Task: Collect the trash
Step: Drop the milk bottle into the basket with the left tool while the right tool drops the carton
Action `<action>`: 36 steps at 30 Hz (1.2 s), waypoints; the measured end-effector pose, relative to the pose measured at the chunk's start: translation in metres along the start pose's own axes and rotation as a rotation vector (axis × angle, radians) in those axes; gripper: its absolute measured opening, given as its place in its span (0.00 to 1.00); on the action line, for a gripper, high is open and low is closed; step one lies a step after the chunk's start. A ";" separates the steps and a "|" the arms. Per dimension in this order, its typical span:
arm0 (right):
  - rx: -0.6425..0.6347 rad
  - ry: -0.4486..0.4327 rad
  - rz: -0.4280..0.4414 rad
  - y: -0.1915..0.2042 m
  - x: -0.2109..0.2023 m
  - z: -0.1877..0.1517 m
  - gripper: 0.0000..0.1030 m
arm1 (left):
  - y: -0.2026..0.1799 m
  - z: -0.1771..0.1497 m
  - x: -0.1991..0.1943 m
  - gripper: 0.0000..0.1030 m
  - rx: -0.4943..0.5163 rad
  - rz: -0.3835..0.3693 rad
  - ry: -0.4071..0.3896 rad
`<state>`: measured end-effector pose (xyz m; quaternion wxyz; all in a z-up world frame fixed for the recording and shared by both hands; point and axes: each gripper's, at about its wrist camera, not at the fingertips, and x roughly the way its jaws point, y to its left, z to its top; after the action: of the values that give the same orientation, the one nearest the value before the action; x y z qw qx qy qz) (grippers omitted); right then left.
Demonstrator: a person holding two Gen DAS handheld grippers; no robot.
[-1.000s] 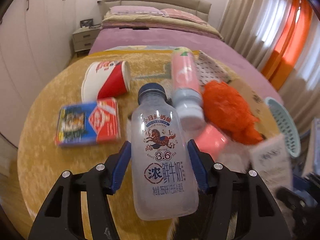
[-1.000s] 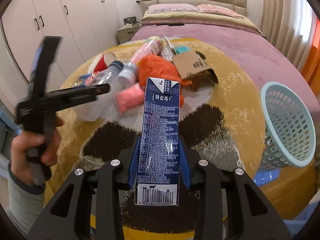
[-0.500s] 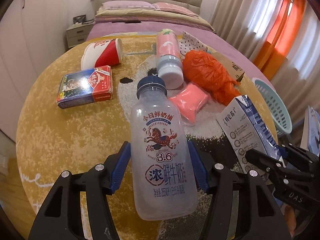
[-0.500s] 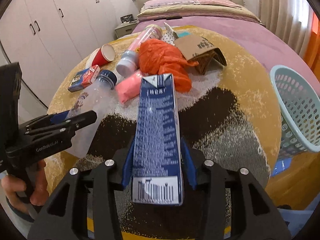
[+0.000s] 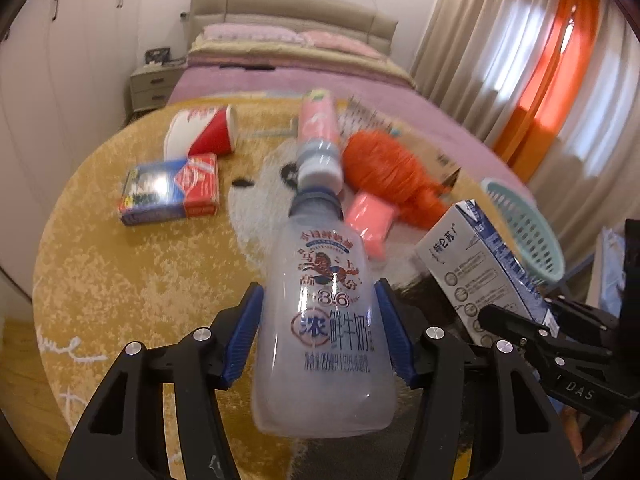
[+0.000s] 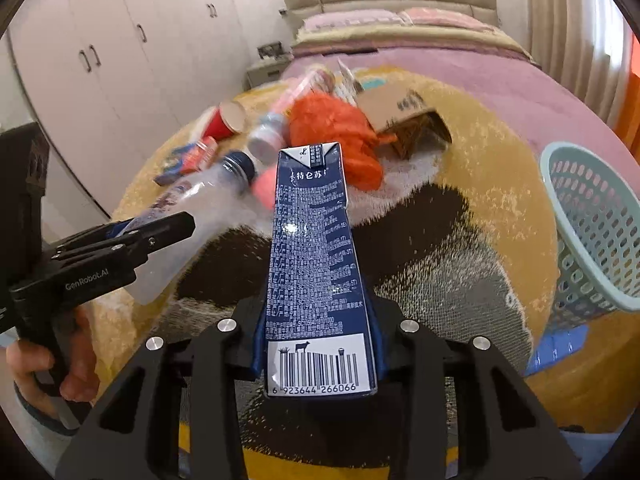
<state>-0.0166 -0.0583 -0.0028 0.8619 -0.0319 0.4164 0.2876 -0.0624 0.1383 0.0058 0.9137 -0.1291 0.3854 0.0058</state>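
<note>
Left gripper point(image 5: 320, 332) closing, pads pressed on milk bottle point(image 5: 326, 320), right gripper point(image 6: 318, 332) closing — clamped milk carton point(image 6: 314, 264), basket point(image 6: 592, 220) nearby

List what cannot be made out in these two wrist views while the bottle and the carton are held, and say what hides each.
- Left wrist view: the base of the milk bottle smears with motion blur.
- Left wrist view: the carton hides part of the basket.
- Right wrist view: the basket runs off the right edge; its inside cannot be seen.
- Right wrist view: the carton covers the pink packet behind it.
</note>
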 end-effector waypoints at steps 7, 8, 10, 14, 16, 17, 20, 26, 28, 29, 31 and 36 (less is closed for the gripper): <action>0.022 -0.084 0.000 -0.015 -0.033 0.010 0.34 | -0.027 0.012 -0.027 0.53 0.029 -0.063 -0.094; 0.035 -0.102 -0.007 -0.021 -0.039 0.013 0.34 | -0.031 0.013 -0.030 0.53 0.037 -0.072 -0.103; 0.058 -0.129 -0.029 -0.031 -0.048 0.016 0.34 | -0.045 0.020 -0.034 0.53 0.060 -0.100 -0.127; 0.106 -0.183 -0.109 -0.060 -0.066 0.022 0.34 | -0.073 0.037 -0.028 0.53 0.107 -0.152 -0.143; 0.136 -0.190 -0.142 -0.077 -0.073 0.023 0.34 | -0.089 0.044 -0.021 0.53 0.126 -0.188 -0.142; 0.155 -0.195 -0.163 -0.087 -0.077 0.023 0.34 | -0.101 0.050 -0.016 0.53 0.138 -0.218 -0.140; 0.208 -0.214 -0.215 -0.115 -0.088 0.022 0.34 | -0.132 0.063 -0.001 0.53 0.173 -0.265 -0.143; 0.345 -0.241 -0.290 -0.186 -0.099 0.020 0.34 | -0.202 0.078 0.036 0.53 0.274 -0.345 -0.107; 0.395 -0.239 -0.307 -0.210 -0.097 0.020 0.34 | -0.221 0.081 0.051 0.53 0.298 -0.351 -0.095; 0.419 -0.234 -0.316 -0.222 -0.094 0.020 0.34 | -0.232 0.082 0.062 0.53 0.308 -0.352 -0.085; 0.477 -0.222 -0.326 -0.250 -0.087 0.017 0.34 | -0.249 0.085 0.081 0.53 0.313 -0.364 -0.061; 0.591 -0.167 -0.359 -0.304 -0.059 0.010 0.34 | -0.286 0.089 0.145 0.53 0.298 -0.383 0.040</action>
<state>0.1205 -0.3355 -0.0090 0.9017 0.1699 0.3975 0.0003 0.1334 -0.1294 0.0295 0.8992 -0.0636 0.3684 -0.2272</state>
